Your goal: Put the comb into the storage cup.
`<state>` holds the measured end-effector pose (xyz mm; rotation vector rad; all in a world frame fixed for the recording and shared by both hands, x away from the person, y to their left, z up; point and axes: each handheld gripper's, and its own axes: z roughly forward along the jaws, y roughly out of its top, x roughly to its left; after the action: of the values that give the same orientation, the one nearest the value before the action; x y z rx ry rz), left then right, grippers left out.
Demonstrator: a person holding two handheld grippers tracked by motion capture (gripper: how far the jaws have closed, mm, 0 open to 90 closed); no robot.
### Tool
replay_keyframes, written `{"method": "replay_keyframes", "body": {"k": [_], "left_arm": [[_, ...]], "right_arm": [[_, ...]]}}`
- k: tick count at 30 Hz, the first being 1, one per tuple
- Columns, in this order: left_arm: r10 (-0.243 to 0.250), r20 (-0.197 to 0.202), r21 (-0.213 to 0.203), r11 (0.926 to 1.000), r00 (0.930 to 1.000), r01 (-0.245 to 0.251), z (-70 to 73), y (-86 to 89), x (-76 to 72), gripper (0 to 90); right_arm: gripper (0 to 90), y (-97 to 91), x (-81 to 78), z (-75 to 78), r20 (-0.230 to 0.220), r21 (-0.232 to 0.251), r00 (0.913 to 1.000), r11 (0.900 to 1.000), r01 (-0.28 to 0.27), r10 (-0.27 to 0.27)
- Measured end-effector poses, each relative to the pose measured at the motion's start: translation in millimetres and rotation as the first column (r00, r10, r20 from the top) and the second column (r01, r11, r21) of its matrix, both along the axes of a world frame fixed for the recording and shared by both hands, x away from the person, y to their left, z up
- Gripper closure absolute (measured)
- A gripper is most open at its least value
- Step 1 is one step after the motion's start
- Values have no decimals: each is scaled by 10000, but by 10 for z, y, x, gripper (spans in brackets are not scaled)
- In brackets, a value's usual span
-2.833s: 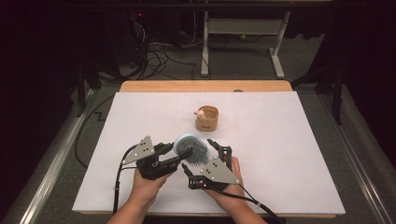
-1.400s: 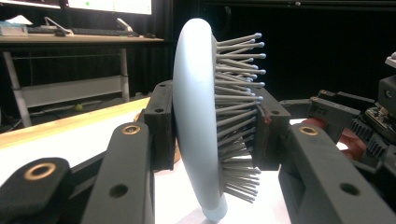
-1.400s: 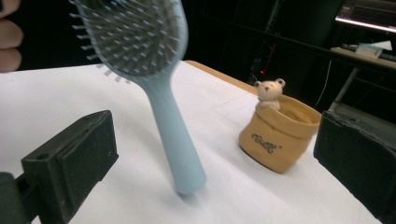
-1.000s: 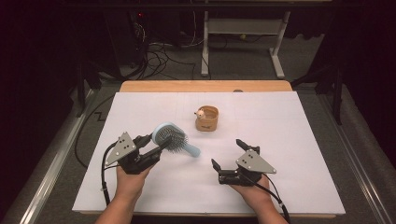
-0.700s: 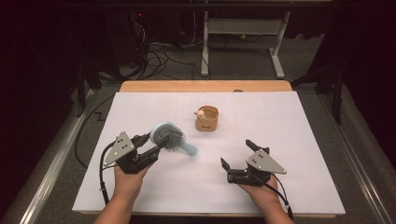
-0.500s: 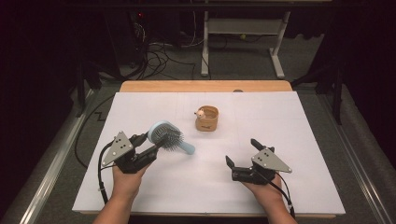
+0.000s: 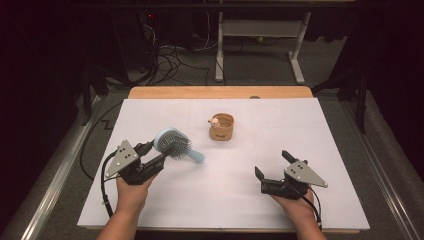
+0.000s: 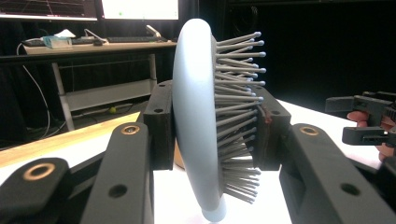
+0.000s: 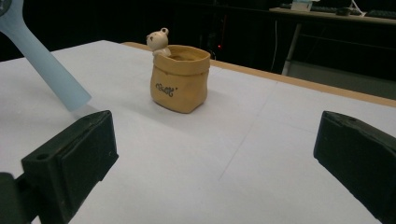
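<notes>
My left gripper [image 7: 159,154] is shut on the round head of a light blue hairbrush [image 7: 172,141], held above the left part of the white sheet with its handle [image 7: 192,155] slanting down to the right. In the left gripper view the brush head [image 8: 198,116] stands on edge between the jaws, bristles to the right. A small tan sack-shaped pot with a little bear on its rim [image 7: 221,126] stands in the middle of the sheet [image 9: 180,77]. My right gripper [image 7: 273,165] is open at the front right, nothing between its jaws [image 9: 219,154]. The brush handle [image 9: 42,56] shows at the left.
The white sheet [image 7: 300,130] covers a wooden table whose bare far edge [image 7: 200,92] shows. Beyond it are a dark floor with cables [image 7: 165,55] and a white desk frame [image 7: 260,30]. My right gripper [image 8: 364,119] shows far right in the left gripper view.
Both grippers held the brush together in mid-sheet at first. The right one let go and moved right and toward the front; the left carried the brush to the left.
</notes>
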<state>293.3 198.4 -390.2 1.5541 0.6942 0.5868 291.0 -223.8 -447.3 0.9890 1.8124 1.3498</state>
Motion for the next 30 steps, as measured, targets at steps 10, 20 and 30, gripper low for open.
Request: {"method": "replay_keyframes", "body": {"k": [10, 20, 30], "left_arm": [[110, 59, -11, 9999, 9999, -110, 12, 17, 2, 591], [117, 68, -107, 9999, 9999, -117, 8, -8, 0, 591], [-49, 278, -152, 9999, 9996, 53, 80, -93, 3, 591]], "right_arm": [[0, -231, -56, -6, -74, 303, 9991, 9986, 424, -422], [0, -402, -118, -19, -173, 478, 9978, 9967, 653, -645], [0, -429, -138, -27, -153, 575, 9977, 9961, 665, -658]]}}
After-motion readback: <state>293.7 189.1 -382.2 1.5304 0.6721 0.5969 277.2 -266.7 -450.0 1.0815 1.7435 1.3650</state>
